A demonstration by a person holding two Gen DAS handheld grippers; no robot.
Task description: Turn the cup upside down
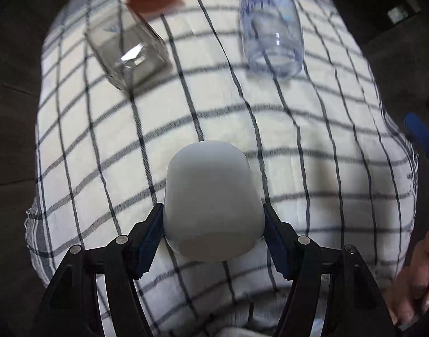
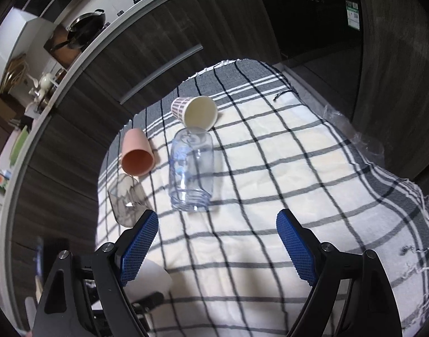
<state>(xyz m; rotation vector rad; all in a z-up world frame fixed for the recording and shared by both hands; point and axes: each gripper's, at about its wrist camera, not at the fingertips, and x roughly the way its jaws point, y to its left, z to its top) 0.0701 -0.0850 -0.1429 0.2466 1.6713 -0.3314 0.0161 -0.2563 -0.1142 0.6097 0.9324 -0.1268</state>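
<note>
My left gripper [image 1: 213, 224] is shut on a white cup [image 1: 211, 196], its blue pads pressing both sides near the rim. The cup's closed base points away from me and it hangs a little above the checked cloth [image 1: 312, 146]. A part of the white cup [image 2: 155, 278] shows behind the left finger in the right wrist view. My right gripper [image 2: 217, 238] is open and empty above the cloth [image 2: 284, 168].
On the cloth lie a pink cup [image 2: 137, 154], a clear blue bottle [image 2: 190, 168], a striped paper cup [image 2: 194, 111] and a square clear glass [image 2: 126, 199], all on their sides. Dark cabinets stand behind. The same glass [image 1: 127, 53] and bottle [image 1: 270, 28] show in the left view.
</note>
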